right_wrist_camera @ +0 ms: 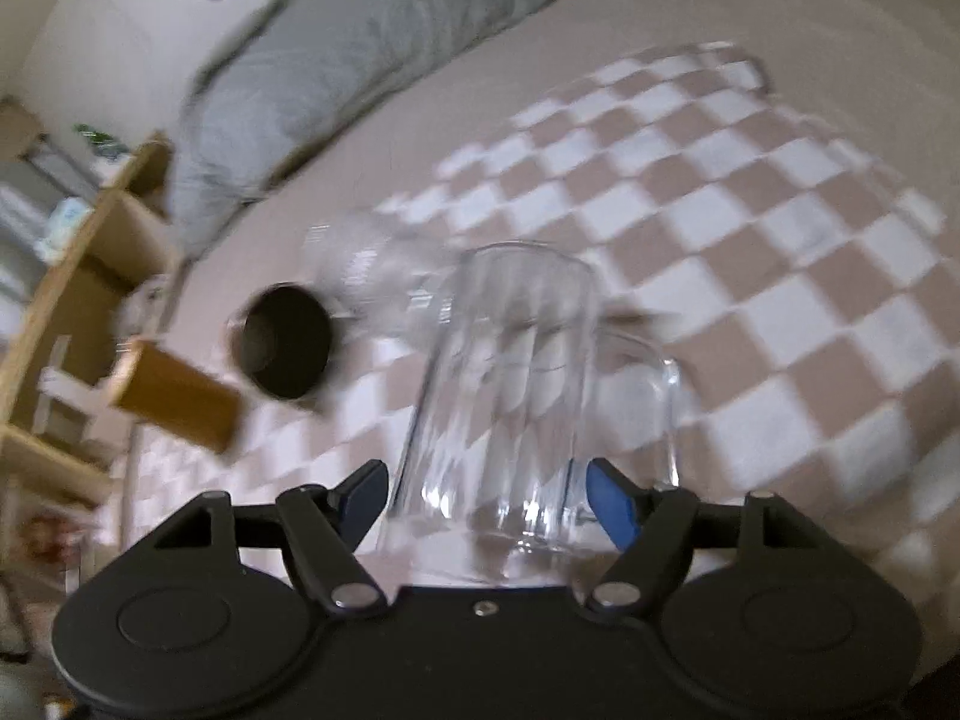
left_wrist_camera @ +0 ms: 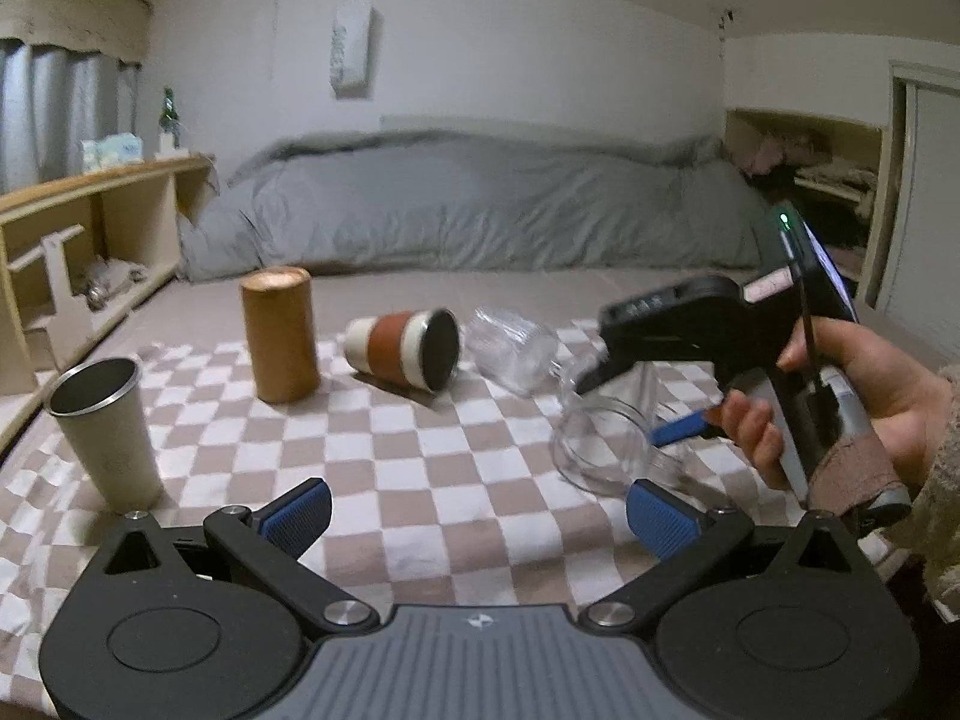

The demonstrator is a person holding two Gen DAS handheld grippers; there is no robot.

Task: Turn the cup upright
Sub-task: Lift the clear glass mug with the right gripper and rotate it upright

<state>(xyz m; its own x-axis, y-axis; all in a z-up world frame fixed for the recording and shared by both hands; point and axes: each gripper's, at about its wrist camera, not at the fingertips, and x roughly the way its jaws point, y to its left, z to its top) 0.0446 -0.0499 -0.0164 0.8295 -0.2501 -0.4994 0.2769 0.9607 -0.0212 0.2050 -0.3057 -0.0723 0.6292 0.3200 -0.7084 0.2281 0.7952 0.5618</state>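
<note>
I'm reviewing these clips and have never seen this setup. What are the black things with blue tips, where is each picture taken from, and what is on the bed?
There is no robot here. A person holds a hand gripper with two blue-padded fingers in each hand, and each carries a wide-angle camera looking along its fingers.

The left wrist view shows the left gripper, open and empty, and the person's right hand working the other tool.

The right wrist view, blurred, shows the right gripper around a clear glass mug.

On the checkered blanket are an upright metal tumbler, a tan cylinder, a striped cup on its side and another clear glass lying down.
</note>
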